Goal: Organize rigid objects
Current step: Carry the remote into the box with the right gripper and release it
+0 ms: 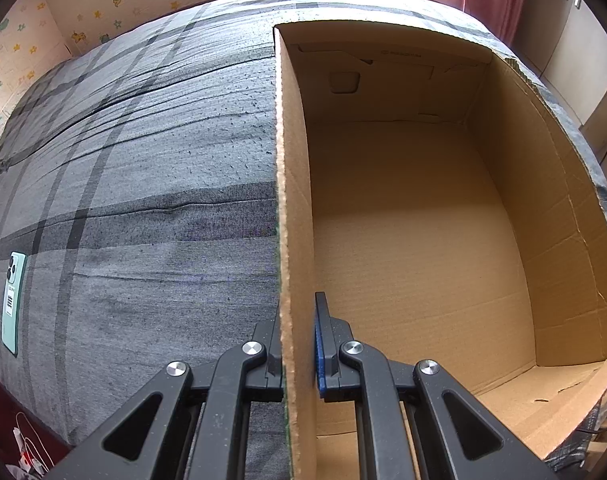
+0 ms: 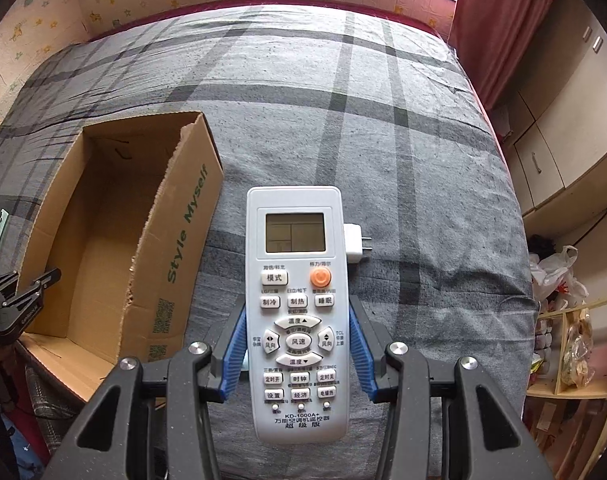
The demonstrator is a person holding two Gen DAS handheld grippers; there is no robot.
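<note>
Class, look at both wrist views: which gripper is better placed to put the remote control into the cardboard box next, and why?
The right gripper. Its jaws already clamp the remote control, lifted above the bed, with the cardboard box open beside it. The left gripper is occupied, shut on the box's side wall.

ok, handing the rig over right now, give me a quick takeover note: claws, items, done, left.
Left claw: shut on the left wall of the cardboard box, steadying it.
Right claw: shut on the white remote, lifted off the grey plaid bedspread.
Items: box sits open on the bed and looks empty. White charger plug lies on the bedspread beyond the remote. Green phone lies left of the box.
Done: remote picked up.
Left: put the remote in the box, then probably plug and phone.
</note>
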